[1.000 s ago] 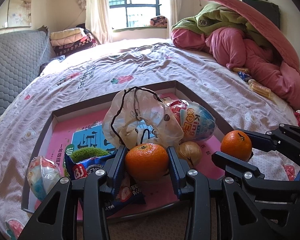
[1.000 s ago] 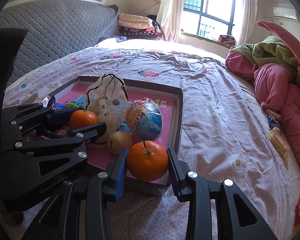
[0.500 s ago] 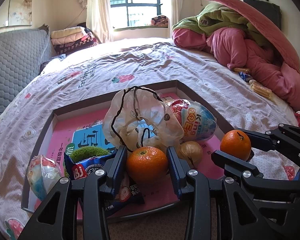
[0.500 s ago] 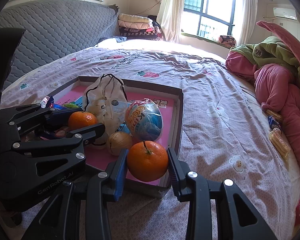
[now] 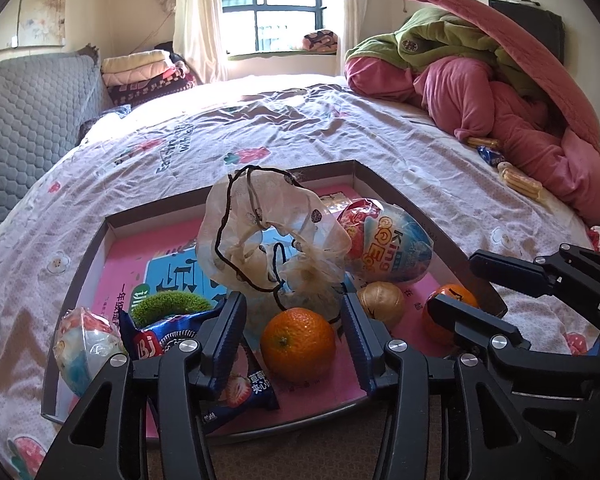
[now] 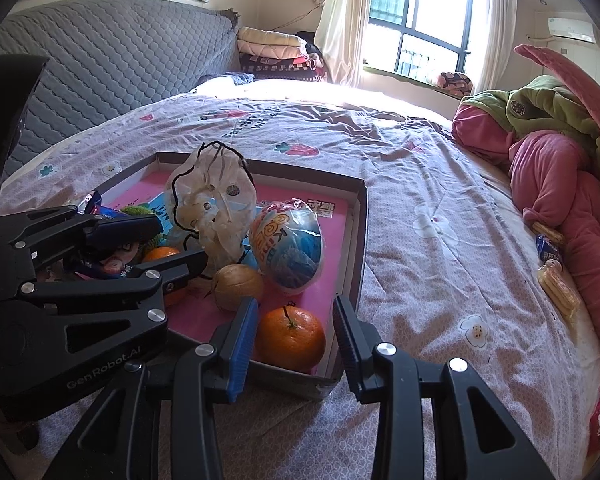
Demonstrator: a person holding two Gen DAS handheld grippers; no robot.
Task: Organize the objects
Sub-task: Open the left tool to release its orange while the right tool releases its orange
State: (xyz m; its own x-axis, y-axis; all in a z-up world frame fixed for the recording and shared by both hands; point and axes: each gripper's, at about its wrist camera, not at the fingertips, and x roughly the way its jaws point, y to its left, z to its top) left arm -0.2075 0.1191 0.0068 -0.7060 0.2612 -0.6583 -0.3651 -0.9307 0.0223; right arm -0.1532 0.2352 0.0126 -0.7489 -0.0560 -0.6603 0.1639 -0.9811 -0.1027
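A shallow cardboard tray (image 5: 400, 196) with a pink floor lies on the bed; it also shows in the right wrist view (image 6: 360, 216). My left gripper (image 5: 293, 336) is open around an orange (image 5: 297, 344) that rests on the tray floor, with gaps on both sides. My right gripper (image 6: 293, 334) is open around a second orange (image 6: 289, 338) that rests in the tray's near right corner. That orange shows in the left wrist view (image 5: 440, 316) behind the right gripper's finger.
The tray also holds a plastic drawstring bag (image 5: 267, 236), a King egg toy (image 5: 384, 248), an onion (image 5: 382, 302), a blue snack packet (image 5: 167, 338), a green fuzzy item (image 5: 167, 304) and a wrapped ball (image 5: 83, 340). Pink and green bedding (image 5: 500, 92) and wrapped snacks (image 6: 556, 284) lie at the right.
Both grippers have opened and let go of their oranges. Both oranges have dropped lower and now rest on the tray floor.
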